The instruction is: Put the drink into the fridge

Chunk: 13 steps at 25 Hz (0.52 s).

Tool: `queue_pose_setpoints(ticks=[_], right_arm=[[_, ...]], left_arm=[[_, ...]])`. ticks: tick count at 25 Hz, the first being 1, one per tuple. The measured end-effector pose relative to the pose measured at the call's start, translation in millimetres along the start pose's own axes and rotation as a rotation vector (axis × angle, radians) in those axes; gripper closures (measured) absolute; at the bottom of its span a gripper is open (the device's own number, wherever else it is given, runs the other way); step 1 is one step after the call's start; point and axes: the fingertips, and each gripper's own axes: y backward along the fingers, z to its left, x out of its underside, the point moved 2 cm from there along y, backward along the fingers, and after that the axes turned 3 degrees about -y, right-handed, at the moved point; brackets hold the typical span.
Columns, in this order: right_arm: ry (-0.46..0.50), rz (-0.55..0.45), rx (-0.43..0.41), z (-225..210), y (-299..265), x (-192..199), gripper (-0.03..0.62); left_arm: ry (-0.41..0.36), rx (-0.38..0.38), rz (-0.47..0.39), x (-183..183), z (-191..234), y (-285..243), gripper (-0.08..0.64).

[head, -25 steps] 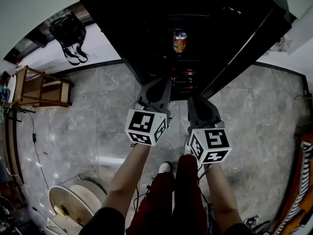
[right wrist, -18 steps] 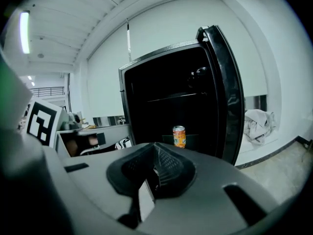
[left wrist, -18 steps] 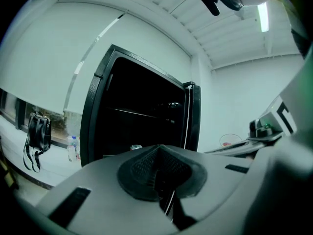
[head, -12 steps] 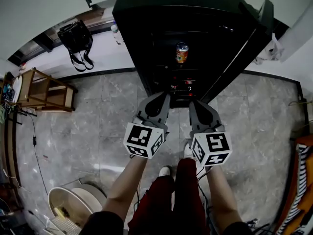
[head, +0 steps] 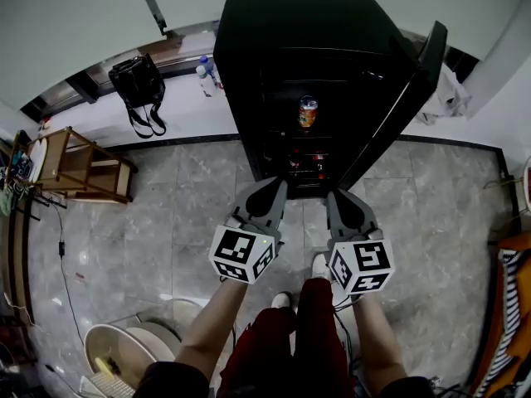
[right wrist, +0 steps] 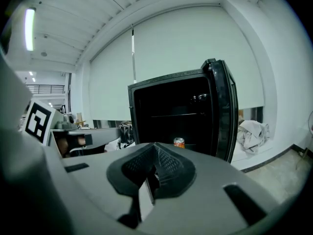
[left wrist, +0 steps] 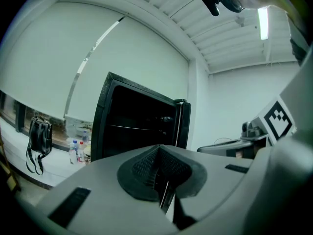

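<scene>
Your left gripper is closed tight w/ nothing in it: the pads meet flat in the left gripper view. Your right gripper is closed and empty too. Both hang side by side, not touching, over the grey tiled floor just in front of the black fridge, jaws pointing at it. The fridge door stands swung open at the right. The drink can — orange, silver top — stands upright on a shelf inside, approx midway between the shelf's side edges, well apart from both grippers. Left of the fridge, a black bag and a few bottles sit on the low white ledge along the wall. A wooden rack stands on the floor at far left — white crumpled cloth lies right of the door.
</scene>
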Motion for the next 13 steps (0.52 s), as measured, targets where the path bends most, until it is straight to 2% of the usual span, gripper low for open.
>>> queue_pose_setpoints(ticks=[13], right_arm=[[0.016,-0.006,-0.011,6,34,-27,0.574]], left_arm=[[-0.018,-0.005,0.007,-30,-13,23,0.551]])
